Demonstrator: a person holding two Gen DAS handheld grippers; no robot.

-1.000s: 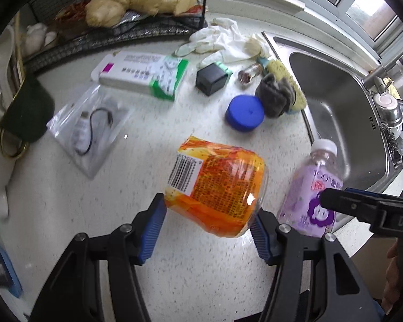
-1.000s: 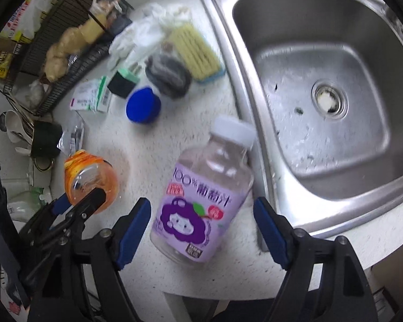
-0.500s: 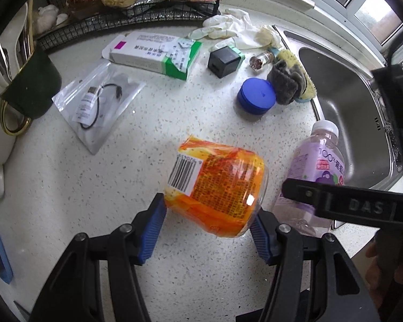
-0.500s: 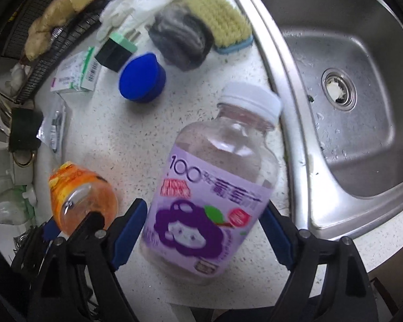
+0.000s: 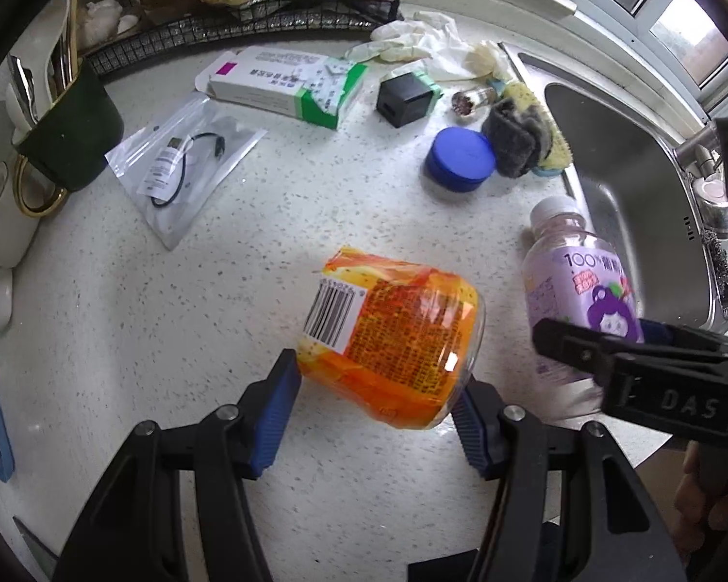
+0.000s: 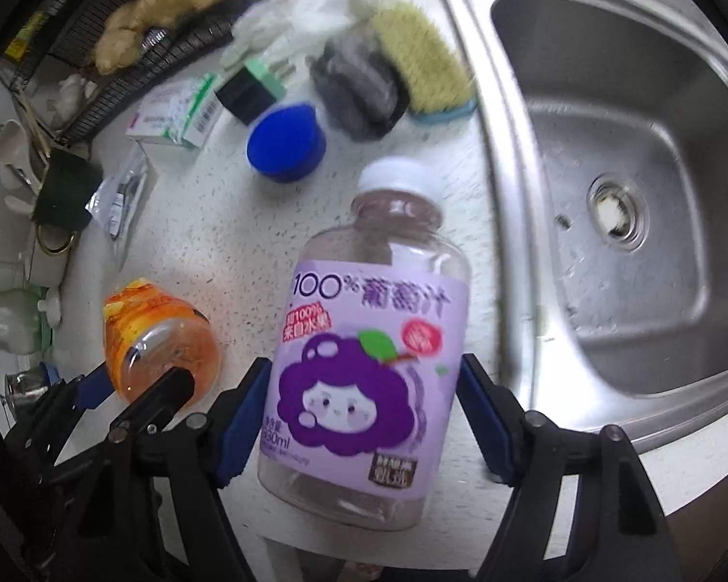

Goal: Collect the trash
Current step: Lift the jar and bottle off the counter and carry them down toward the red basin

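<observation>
Clamping orange bottle (image 5: 393, 334), left tongs (image 5: 376, 412), right tongs (image 6: 364, 412) closing around purple bottle (image 6: 364, 339), contact unclear, neck hidden

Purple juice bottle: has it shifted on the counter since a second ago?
No. In the right wrist view the purple juice bottle still lies alongside the sink rim, below the blue lid. It only looks bigger because the right gripper has come closer.

Two empty drink bottles on the speckled white countertop.

Orange-labelled bottle (image 5: 393, 339): clear plastic, tipped over, base toward the left wrist camera, barcode panel on its upper left; lifted clear of the counter or resting on it cannot be told. Purple grape-juice bottle (image 6: 364, 363): clear plastic, white cap, cartoon grape label, standing upright just beside the sink's rim, right of the orange bottle.
</observation>
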